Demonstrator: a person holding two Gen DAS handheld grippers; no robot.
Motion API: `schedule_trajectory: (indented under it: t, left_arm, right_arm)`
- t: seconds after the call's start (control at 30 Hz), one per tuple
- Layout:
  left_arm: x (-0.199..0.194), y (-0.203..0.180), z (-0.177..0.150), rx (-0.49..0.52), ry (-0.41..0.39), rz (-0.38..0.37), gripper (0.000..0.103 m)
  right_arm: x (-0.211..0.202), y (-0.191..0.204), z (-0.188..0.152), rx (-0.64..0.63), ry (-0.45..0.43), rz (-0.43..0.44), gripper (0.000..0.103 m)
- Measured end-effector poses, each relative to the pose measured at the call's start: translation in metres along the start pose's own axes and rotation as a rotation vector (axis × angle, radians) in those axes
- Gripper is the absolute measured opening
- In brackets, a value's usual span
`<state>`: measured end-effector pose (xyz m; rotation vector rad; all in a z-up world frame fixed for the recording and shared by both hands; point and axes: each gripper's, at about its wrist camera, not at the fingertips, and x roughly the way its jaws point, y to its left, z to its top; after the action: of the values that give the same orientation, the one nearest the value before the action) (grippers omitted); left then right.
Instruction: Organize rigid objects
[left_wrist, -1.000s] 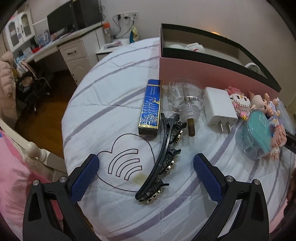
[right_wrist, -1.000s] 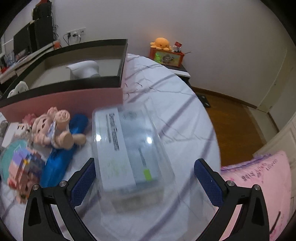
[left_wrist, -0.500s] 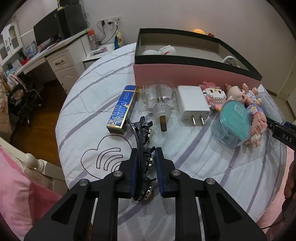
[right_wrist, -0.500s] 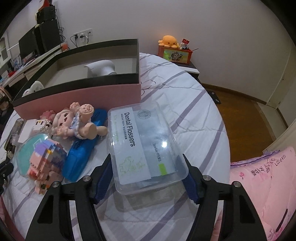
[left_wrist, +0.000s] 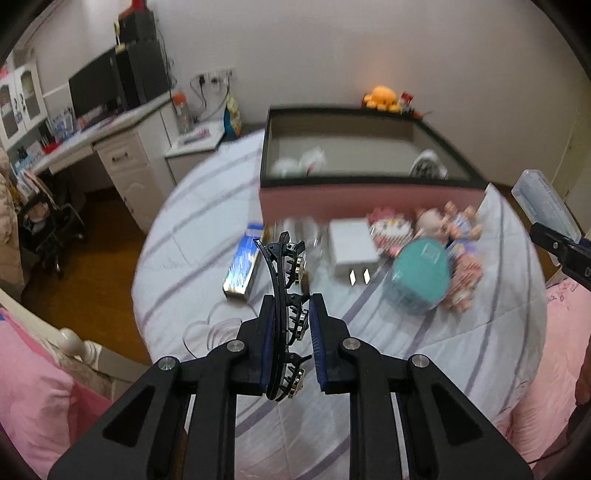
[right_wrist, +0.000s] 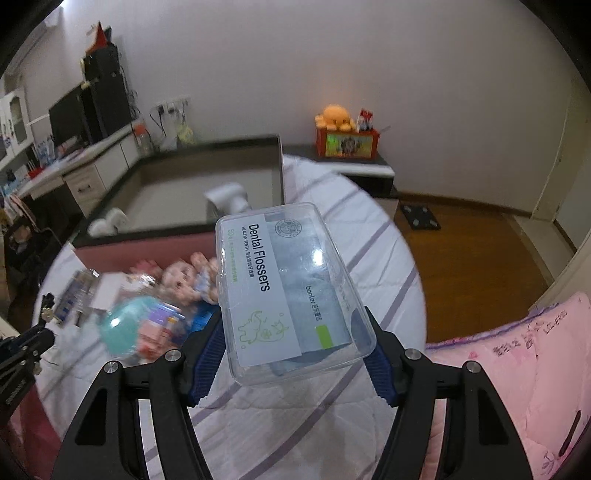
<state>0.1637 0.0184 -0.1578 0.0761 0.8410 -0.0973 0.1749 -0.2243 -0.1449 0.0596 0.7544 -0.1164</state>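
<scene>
My left gripper (left_wrist: 290, 328) is shut on a black hair clip (left_wrist: 285, 295) and holds it up above the white striped bed cover. My right gripper (right_wrist: 295, 345) is shut on a clear dental flossers box (right_wrist: 288, 286) and holds it in the air; that box also shows at the right edge of the left wrist view (left_wrist: 546, 205). The pink open box with a black rim (left_wrist: 354, 192) stands behind the row of objects; it also shows in the right wrist view (right_wrist: 166, 243).
On the cover lie a blue carton (left_wrist: 242, 267), a white charger (left_wrist: 352, 245), a teal case (left_wrist: 419, 275), brick figures (left_wrist: 391, 230) and a doll (left_wrist: 448, 221). A desk (left_wrist: 92, 147) stands far left. Pink bedding (right_wrist: 517, 369) lies right.
Both grippers closed on their objects, then lifted: the hair clip and the flossers box have risen off the cover, and both views have tilted up toward the pink box.
</scene>
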Motion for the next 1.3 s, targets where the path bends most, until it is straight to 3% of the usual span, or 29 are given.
schedule_trajectory:
  t: [0.2,0.33,0.37,0.4,0.43,0.5,0.57,0.7,0.73,0.87,0.9,1.0,1.1,1.3]
  left_arm:
    - [-0.05,-0.002,0.02,-0.001,-0.144,-0.007,0.018]
    - [-0.084,-0.004,0.032,-0.003,-0.25,-0.005,0.018]
    - [-0.093,-0.004,0.034,-0.002,-0.275,-0.013,0.018]
    - [-0.102,-0.005,0.037,-0.002,-0.295,-0.016,0.018]
    - [-0.109,-0.006,0.04,-0.002,-0.315,-0.014,0.018]
    - [-0.118,-0.007,0.042,0.006,-0.347,-0.02,0.018]
    - [-0.121,-0.007,0.042,0.017,-0.354,-0.025,0.018]
    - [-0.103,-0.002,0.039,0.001,-0.293,0.003,0.018]
    - [-0.097,0.0,0.037,-0.003,-0.275,0.002,0.018]
    - [-0.068,0.005,0.031,-0.012,-0.203,0.01,0.018]
    - [-0.063,0.006,0.028,-0.012,-0.19,0.011,0.018]
    - [-0.047,0.009,0.023,-0.021,-0.15,0.008,0.018]
    - [-0.037,0.014,0.016,-0.023,-0.125,0.013,0.018]
    - [-0.025,0.028,0.008,-0.057,-0.085,0.016,0.018]
  right_arm:
    - [-0.061,0.007,0.012,-0.015,-0.146,0.019,0.068]
    - [-0.102,0.019,0.021,-0.042,-0.252,0.03,0.061]
    - [-0.111,0.021,0.022,-0.045,-0.276,0.028,0.042]
    - [-0.119,0.022,0.024,-0.037,-0.291,0.037,0.032]
    - [-0.126,0.022,0.025,-0.026,-0.299,0.061,0.026]
    - [-0.136,0.025,0.028,-0.031,-0.324,0.078,0.026]
    - [-0.136,0.03,0.026,-0.046,-0.326,0.038,0.026]
    - [-0.098,0.02,0.017,-0.028,-0.211,0.013,0.026]
    - [-0.083,0.017,0.013,-0.034,-0.165,-0.014,0.029]
    - [-0.022,0.007,-0.012,-0.01,0.049,-0.031,0.076]
    - [-0.012,0.01,-0.02,-0.033,0.098,-0.005,0.08]
    - [0.005,0.028,-0.051,-0.089,0.194,0.079,0.08]
    - [-0.003,0.04,-0.068,-0.116,0.21,0.156,0.081]
    - [-0.016,0.057,-0.088,-0.156,0.23,0.148,0.085]
